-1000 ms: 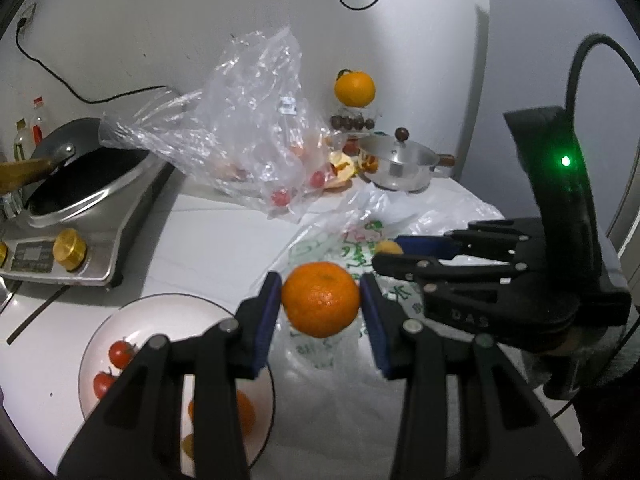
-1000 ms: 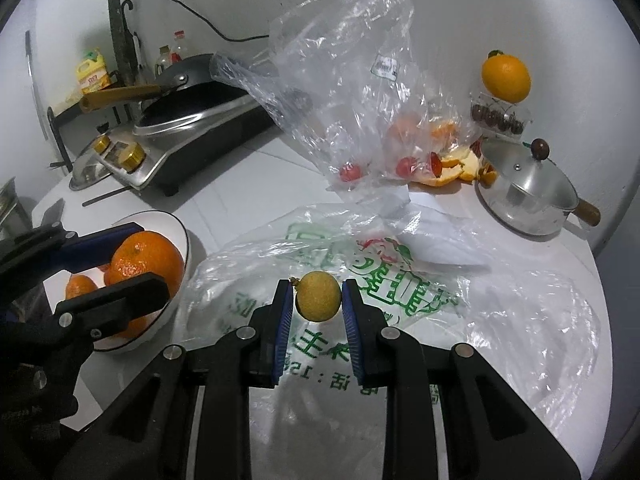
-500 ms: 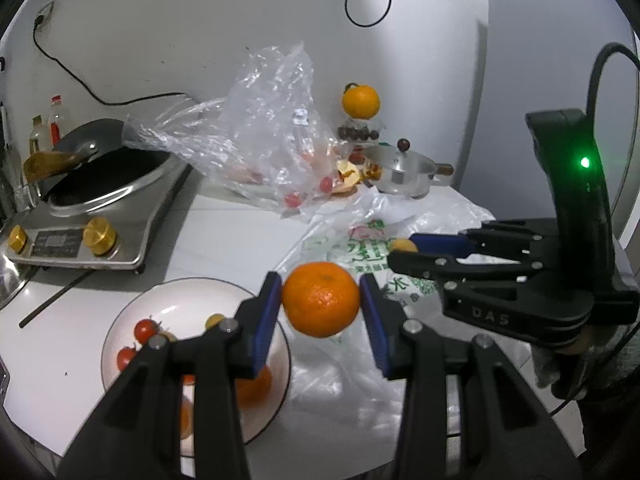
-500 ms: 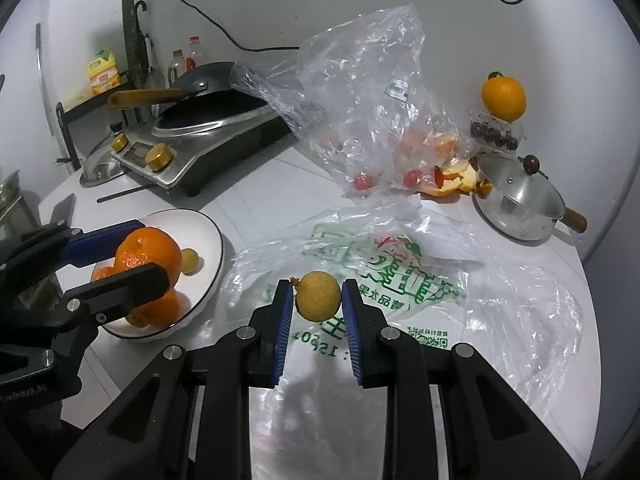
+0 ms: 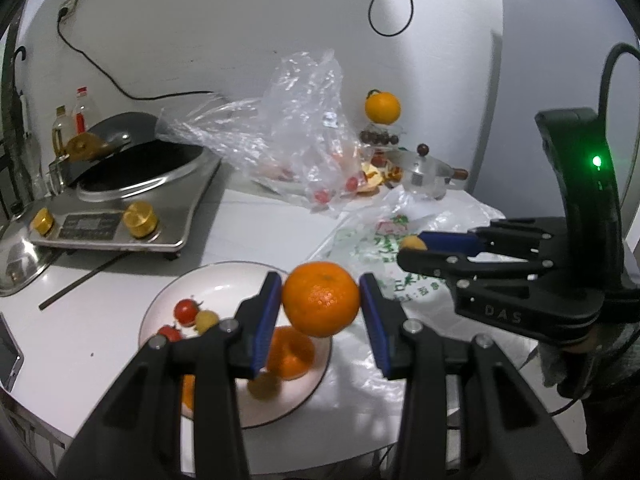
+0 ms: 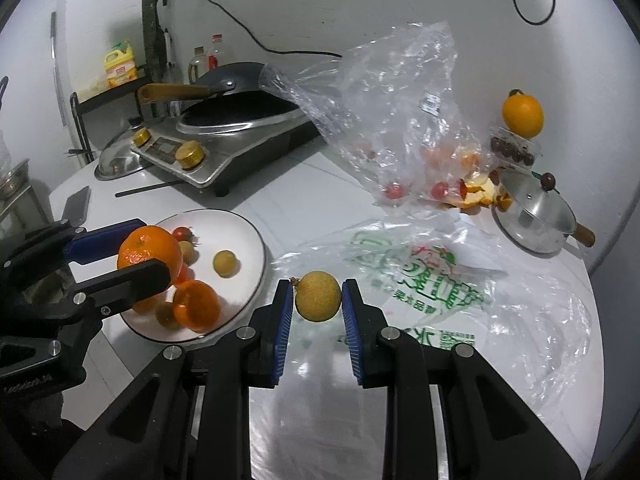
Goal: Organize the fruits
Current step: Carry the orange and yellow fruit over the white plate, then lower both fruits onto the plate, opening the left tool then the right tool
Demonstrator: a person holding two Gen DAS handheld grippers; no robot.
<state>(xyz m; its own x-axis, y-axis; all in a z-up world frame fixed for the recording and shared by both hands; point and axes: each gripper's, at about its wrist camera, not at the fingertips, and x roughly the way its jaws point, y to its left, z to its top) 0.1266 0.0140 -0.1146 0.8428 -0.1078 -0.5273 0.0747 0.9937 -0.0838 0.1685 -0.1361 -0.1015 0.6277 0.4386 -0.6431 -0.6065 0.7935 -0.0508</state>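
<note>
My left gripper (image 5: 320, 300) is shut on an orange tangerine (image 5: 321, 298) and holds it above the right part of a white plate (image 5: 224, 276). The plate holds cherry tomatoes (image 5: 186, 310), small yellow fruits and another tangerine (image 5: 290, 352). My right gripper (image 6: 318, 300) is shut on a small yellow-brown round fruit (image 6: 318, 297), held above a printed plastic bag (image 6: 424, 280) to the right of the plate (image 6: 248, 240). The left gripper with its tangerine (image 6: 150, 254) also shows in the right wrist view, over the plate's left side.
An induction cooker with a wok (image 5: 132, 184) stands at the back left. A clear plastic bag (image 5: 296, 136) with tomatoes lies behind. A small steel pot (image 6: 532, 216), orange peels and an orange on a stand (image 6: 522, 116) are at the back right. A phone (image 6: 76, 208) lies left.
Both grippers have pulled back and risen with their fruits held. The left one has shifted over the plate, and more of the plate and table now shows.
</note>
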